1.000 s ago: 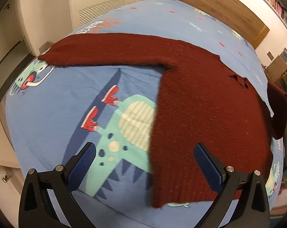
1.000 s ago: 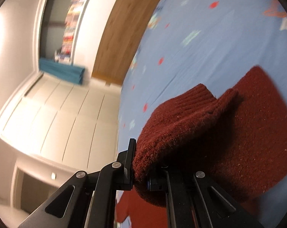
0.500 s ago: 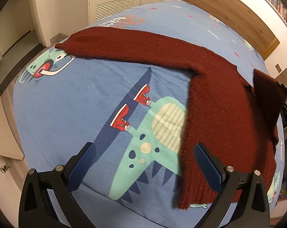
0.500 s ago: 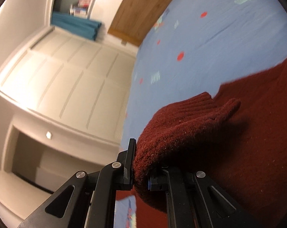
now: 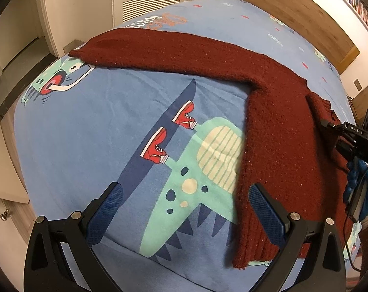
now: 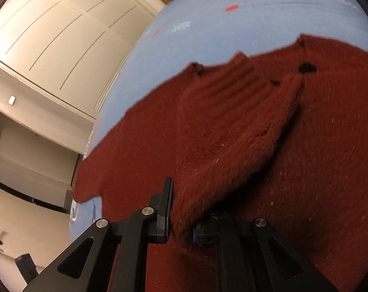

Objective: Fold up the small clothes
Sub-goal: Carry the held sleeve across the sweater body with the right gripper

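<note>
A dark red knitted sweater (image 5: 276, 131) lies flat on the blue dinosaur bedsheet (image 5: 110, 131), one sleeve (image 5: 159, 48) stretched out to the left. My left gripper (image 5: 184, 209) is open and empty above the sheet, its right finger over the sweater's hem edge. My right gripper (image 6: 181, 219) is shut on the other sleeve (image 6: 232, 126) and holds it folded over the sweater's body (image 6: 317, 182). It also shows at the right edge of the left wrist view (image 5: 349, 138).
The bed's near edge and left corner drop off to a floor and white cupboard doors (image 5: 11, 146). A wooden headboard (image 5: 298, 12) stands at the far end. White wardrobe doors (image 6: 50, 36) flank the bed in the right wrist view.
My right gripper has carried the sleeve across over the sweater's body and lowered it. My left gripper has drawn back and left, still open.
</note>
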A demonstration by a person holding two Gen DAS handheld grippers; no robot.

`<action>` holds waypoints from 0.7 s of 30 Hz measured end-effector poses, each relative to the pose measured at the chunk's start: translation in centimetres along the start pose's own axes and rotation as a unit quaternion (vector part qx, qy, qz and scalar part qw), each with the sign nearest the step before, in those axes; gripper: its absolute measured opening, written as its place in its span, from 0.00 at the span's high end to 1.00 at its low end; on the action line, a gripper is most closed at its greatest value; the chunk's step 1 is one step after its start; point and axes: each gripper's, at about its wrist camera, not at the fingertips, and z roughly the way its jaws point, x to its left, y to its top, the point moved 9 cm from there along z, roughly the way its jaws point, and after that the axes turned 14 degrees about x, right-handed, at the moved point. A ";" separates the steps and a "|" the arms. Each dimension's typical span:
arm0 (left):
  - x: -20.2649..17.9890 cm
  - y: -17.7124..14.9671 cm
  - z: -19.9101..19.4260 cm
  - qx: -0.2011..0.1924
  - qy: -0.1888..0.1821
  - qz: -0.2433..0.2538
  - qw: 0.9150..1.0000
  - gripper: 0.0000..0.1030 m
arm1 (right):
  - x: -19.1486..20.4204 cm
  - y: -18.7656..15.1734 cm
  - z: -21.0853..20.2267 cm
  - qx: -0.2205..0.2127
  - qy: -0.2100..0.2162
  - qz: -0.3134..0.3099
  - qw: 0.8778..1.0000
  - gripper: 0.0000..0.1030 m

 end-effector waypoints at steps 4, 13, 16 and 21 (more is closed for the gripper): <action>0.0 0.0 0.0 -0.002 0.000 0.001 1.000 0.01 | -0.7 0.6 -1.1 -0.020 0.020 0.012 1.000 0.60; -0.1 0.4 0.0 -0.014 0.001 0.003 1.000 0.01 | -3.7 2.0 -3.5 -0.066 0.057 0.086 0.992 0.50; -0.2 0.5 -0.1 -0.015 -0.008 0.002 1.000 0.01 | -1.9 1.8 -3.4 -0.065 0.063 0.062 0.994 0.50; 0.0 0.6 0.0 -0.012 -0.019 -0.006 1.000 0.01 | 1.7 0.9 -1.9 -0.047 0.084 0.031 0.995 0.50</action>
